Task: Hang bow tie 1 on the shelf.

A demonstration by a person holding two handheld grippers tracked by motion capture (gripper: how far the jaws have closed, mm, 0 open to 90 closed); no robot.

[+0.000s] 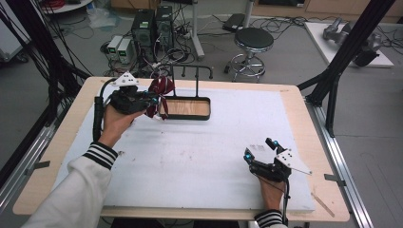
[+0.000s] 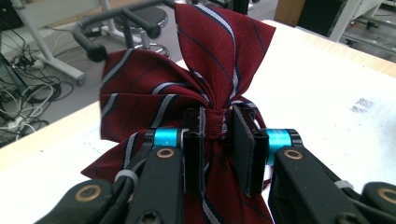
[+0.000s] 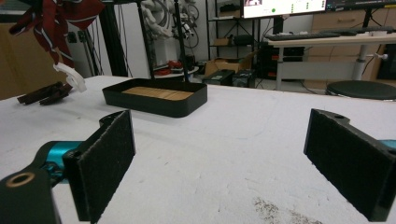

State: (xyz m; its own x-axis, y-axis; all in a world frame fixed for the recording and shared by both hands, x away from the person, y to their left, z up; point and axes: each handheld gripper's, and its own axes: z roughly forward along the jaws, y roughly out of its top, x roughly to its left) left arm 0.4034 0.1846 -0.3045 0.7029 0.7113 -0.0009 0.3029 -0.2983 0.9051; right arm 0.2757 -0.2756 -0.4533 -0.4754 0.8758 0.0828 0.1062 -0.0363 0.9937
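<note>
The left gripper [image 1: 153, 100] pinches a dark red bow tie of woven cloth with grey and navy stripes [image 2: 196, 93] by its knot, its two black pads pressed in from either side. It holds the tie clear of the table at the far left, just beside the left end of a shallow black rectangular tray with a wooden floor [image 1: 207, 114], from which a thin black rack with hooked arms [image 1: 197, 71] rises. The right gripper [image 1: 260, 148] rests near the right front of the table with its jaws spread wide and nothing between them.

The tie looks bound for the rack or the tray. The grip on the knot should stay firm and centred so the wings hang evenly, and the hand should move slowly so the loose tails clear the tray's wall.

The work surface is a white, faintly scuffed board [image 1: 199, 156] on a pale wooden table. Beyond it lie computer towers, tangled cables and a round black stool [image 1: 254, 39] on a grey floor.
</note>
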